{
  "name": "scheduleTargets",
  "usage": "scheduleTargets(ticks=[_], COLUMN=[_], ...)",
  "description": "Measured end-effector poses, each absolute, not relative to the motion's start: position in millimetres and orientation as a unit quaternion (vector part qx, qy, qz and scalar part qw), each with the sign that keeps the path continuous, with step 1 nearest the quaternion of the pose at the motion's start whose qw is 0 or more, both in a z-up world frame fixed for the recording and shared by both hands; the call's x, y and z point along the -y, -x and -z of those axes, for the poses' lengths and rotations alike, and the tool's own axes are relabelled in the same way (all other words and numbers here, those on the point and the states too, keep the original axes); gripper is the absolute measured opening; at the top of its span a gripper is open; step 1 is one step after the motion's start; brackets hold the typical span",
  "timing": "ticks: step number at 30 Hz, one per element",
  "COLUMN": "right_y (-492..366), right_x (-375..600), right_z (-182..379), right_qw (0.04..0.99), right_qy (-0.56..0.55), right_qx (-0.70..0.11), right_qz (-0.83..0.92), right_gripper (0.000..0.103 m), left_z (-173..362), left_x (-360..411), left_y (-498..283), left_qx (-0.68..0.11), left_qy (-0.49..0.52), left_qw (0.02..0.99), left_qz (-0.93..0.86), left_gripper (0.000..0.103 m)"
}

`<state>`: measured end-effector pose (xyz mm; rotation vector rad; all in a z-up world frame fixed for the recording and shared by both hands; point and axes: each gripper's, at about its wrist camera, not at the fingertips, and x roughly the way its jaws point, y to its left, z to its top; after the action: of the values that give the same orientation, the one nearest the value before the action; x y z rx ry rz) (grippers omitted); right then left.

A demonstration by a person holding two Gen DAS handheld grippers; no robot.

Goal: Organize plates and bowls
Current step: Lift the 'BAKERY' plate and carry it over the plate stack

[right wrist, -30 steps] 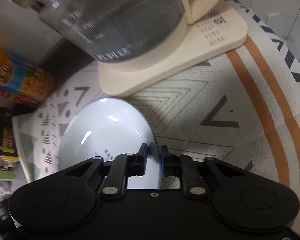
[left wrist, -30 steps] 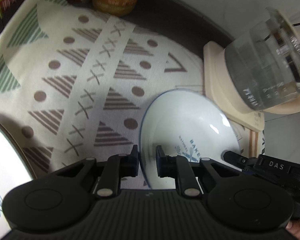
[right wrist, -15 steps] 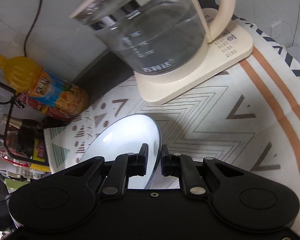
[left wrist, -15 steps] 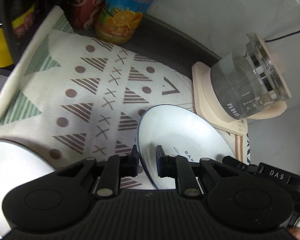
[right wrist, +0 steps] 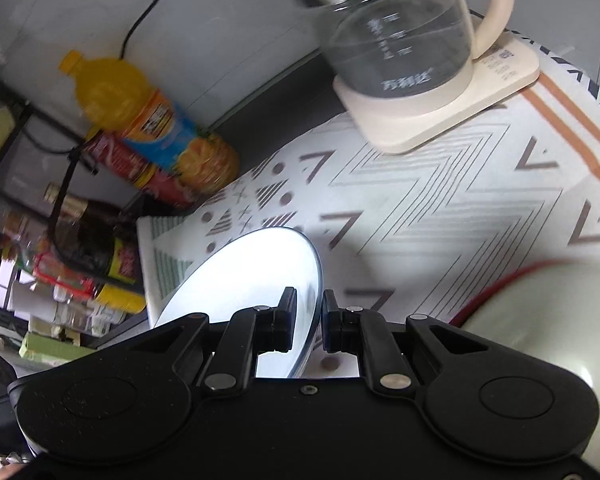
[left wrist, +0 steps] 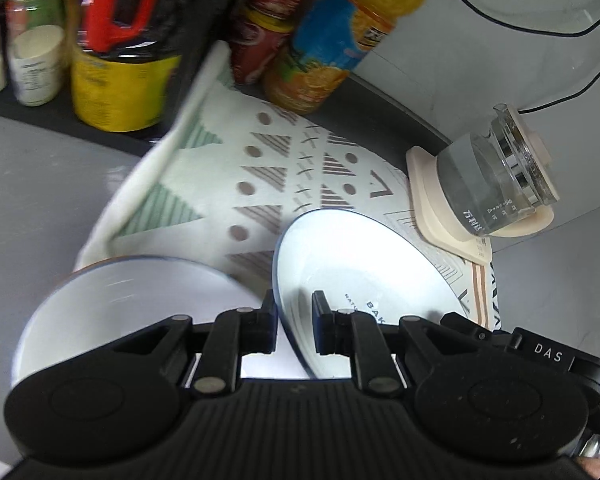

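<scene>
Nearest, left gripper (left wrist: pixel 294 320): black fingers pinched on the left rim of a blue-rimmed white plate (left wrist: pixel 364 264), held tilted above the patterned cloth (left wrist: pixel 260 168); lettering "BAK" shows on its face at lower centre of the left wrist view. Right gripper (right wrist: pixel 309 320): fingers clamped on the opposite rim of the same plate (right wrist: pixel 252 280), seen edge-on at lower centre of the right wrist view.
Second white dish (left wrist: pixel 132 304), blue-edged: lower left of the left view, just beside the held plate; whether plate or bowl cannot be told.
Pale bowl with red rim (right wrist: pixel 540 320): lower right of the right view, blurred.
Glass kettle (right wrist: pixel 400 40) on cream base (right wrist: pixel 440 112): upper right, standing on the cloth.
Orange-drink bottle (right wrist: pixel 156 128) and red can (right wrist: pixel 140 168): upper left, at the cloth's far edge.
Yellow-labelled dark bottle (left wrist: pixel 124 60): upper left of the left view.
</scene>
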<state>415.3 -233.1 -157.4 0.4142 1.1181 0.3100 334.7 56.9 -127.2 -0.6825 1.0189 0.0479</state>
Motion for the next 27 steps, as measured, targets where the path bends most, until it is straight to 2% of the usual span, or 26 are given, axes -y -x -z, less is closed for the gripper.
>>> scheduleTargets(ticks=[11,27], right_y=[-356.1,-294.6], right_x=[193.2,173.9], right_z=[157.1,162.2], right_qw=[0.817,0.820], right_qy=[-0.196,-0.170], right_qx=[-0.523,-0.535], right_qz=[-0.144,-0.117], right_gripper=[0.013,0.013], left_z=[129.8,151.8], left_x=[-96.8,-110.6], left_y=[-284.1,-239.0], left_qx=[-0.485,-0.504], left_qy=[0.317,0.329], left_qw=[0.815,0.799], left_qz=[-0.021,-0.014], left_gripper=[0.015,0.015])
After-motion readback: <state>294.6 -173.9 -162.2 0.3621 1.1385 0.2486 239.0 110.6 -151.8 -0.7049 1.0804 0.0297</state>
